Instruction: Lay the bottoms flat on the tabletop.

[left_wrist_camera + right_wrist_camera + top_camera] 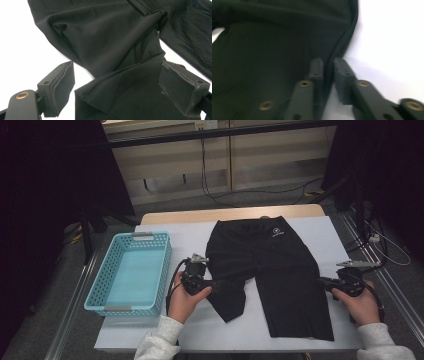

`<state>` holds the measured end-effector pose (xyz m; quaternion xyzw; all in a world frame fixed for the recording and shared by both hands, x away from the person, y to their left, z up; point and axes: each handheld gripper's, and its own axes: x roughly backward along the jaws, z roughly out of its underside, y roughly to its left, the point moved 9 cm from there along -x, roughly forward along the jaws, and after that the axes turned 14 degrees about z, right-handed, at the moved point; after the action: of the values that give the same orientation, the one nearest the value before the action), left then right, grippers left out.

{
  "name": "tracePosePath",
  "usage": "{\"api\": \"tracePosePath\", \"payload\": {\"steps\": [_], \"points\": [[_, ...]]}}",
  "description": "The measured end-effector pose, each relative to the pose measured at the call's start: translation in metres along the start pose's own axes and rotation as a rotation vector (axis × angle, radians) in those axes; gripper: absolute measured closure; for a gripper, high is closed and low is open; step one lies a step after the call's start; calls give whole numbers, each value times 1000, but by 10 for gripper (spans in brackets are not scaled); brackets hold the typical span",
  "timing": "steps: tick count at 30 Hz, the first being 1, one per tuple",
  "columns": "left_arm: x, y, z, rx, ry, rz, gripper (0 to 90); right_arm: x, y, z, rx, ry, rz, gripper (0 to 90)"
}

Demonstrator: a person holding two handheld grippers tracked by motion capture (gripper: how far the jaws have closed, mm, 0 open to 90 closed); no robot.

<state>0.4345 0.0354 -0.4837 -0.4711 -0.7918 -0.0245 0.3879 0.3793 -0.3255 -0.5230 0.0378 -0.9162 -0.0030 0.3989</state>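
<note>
One blue basket beside black shorts; left hand-held gripper wide apart, right hand-held gripper clamped on shorts' edge.

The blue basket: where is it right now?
In the high view, the blue basket sits at the table's left edge, beside the left gripper and the black shorts.

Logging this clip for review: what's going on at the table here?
A person works on black shorts spread on a white-covered table beside a blue basket. The left gripper stands open around a folded-over leg, pads not pressing. The right gripper has nearly shut on the seamed edge of the other leg.
</note>
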Motion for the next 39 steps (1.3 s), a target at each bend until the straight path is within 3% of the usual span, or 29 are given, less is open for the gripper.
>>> {"api": "tracePosePath", "payload": {"steps": [3,6,8,10,11,16,19,23,29,35,37,39], "points": [[1,-3,0,-5,4,7,139,7,1,8,11,6,-11,895],[1,-5,-1,-7,-2,10,139,11,-7,10,42,-3,40,897],[1,-5,-2,-9,-6,8,139,12,-14,11,29,-14,56,890],[2,-5,-3,-9,-9,5,139,11,-13,12,30,-20,33,823],[2,-4,-3,-9,-8,5,138,12,-12,11,34,-29,38,753],[0,-3,-2,-1,-5,3,136,14,4,3,95,-62,56,602],[0,-3,-1,-4,-1,4,136,17,18,-4,124,-88,49,544],[0,-3,-1,-5,-3,3,136,20,46,-9,178,-110,2,517],[2,-2,0,-1,-8,2,136,16,93,-6,236,-108,-110,590],[1,-2,1,-1,1,5,136,11,133,-3,272,-97,-194,592],[0,-2,1,-2,-1,2,136,6,145,0,285,-83,-208,589],[0,-2,1,-2,-1,1,136,0,150,3,317,-66,-179,609]]}}
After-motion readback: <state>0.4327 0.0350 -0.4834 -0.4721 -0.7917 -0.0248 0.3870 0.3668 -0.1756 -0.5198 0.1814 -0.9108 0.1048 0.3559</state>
